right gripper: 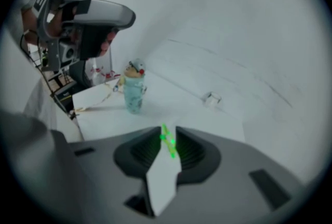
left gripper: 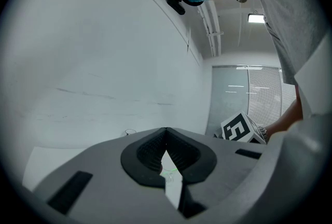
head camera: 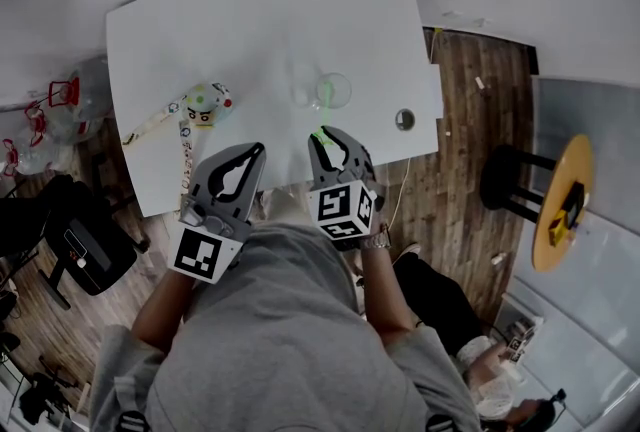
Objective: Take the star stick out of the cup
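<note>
The star stick [head camera: 324, 100] leaned out of the glass cup [head camera: 340, 88] in the middle of the white table [head camera: 260, 30]. Its near end lay between the jaws of the right gripper [head camera: 325, 132], which were closing but not yet pinching it. The left gripper [head camera: 257, 150] hovered to the left by the table's near edge, clenched and empty.

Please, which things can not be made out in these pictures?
Star on the star stick: too small in head view, blurred in right gripper view.
Right gripper, jaws closing round the stick: blur hides whether pads touch it.
Cup: in left gripper view, mostly behind the shut left gripper.
</note>
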`<state>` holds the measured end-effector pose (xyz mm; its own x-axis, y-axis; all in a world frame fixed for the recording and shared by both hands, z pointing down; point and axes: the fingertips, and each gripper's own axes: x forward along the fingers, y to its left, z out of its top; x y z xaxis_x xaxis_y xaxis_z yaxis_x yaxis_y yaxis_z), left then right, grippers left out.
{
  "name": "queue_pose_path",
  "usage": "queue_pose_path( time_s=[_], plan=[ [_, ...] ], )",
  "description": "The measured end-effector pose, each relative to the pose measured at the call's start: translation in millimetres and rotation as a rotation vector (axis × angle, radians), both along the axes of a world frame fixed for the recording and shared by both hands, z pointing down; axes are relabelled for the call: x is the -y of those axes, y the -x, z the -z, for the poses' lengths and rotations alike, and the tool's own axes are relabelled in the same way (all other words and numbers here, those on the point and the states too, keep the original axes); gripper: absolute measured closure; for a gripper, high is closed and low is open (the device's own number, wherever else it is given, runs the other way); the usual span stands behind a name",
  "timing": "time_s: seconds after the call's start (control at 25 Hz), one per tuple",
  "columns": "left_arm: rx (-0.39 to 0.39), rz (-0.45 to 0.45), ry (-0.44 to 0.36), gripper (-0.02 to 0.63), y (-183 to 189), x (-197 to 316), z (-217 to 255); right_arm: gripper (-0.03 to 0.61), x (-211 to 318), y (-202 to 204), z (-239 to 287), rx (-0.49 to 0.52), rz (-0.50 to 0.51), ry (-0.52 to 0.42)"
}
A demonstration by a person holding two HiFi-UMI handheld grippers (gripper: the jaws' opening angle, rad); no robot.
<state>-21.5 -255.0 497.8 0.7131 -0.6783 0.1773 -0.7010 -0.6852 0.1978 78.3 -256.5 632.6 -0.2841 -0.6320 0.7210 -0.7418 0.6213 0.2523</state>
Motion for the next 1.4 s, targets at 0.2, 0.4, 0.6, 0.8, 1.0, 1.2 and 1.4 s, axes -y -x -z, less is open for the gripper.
queue_pose_path(
  time_s=[0.2, 0.4, 0.6, 0.8, 1.0, 1.2, 1.4],
  plan=[
    [0.005, -0.002, 0.009, 0.583, -0.2, -2.0, -1.8, 0.505, 2.2, -8.5, 1.2, 0.011, -0.056, -0.011],
    [0.008, -0.007, -0.002, 0.583, -2.6, -3.0, 0.4, 0.515, 5.8, -16.5, 6.3, 0.03, -0.109, -0.033],
    [0.0, -0.009, -0.002, 0.583, -7.1, -6.9, 0.5, 0.528, 5.1, -28.2, 7.4, 0.032, -0.175, -0.046],
    [0.001, -0.011, -0.005, 0.583, -12.2, -12.3, 2.3, 0.534, 4.7, -39.8, 13.0, 0.048, -0.219, -0.07],
    [0.001, -0.005, -0.012, 0.583, -16.9, -20.1, 4.8, 0.534, -0.3, -51.1, 19.3, 0.119, -0.28, -0.078],
    [0.002, 0.0, -0.021, 0.583, -23.8, -29.2, 5.7, 0.534, -5.4, -62.3, 24.6, 0.193, -0.327, -0.083],
    [0.002, 0.003, -0.025, 0.583, -31.4, -37.7, 6.7, 0.534, -9.0, -68.0, 28.3, 0.214, -0.328, -0.088]
  ],
)
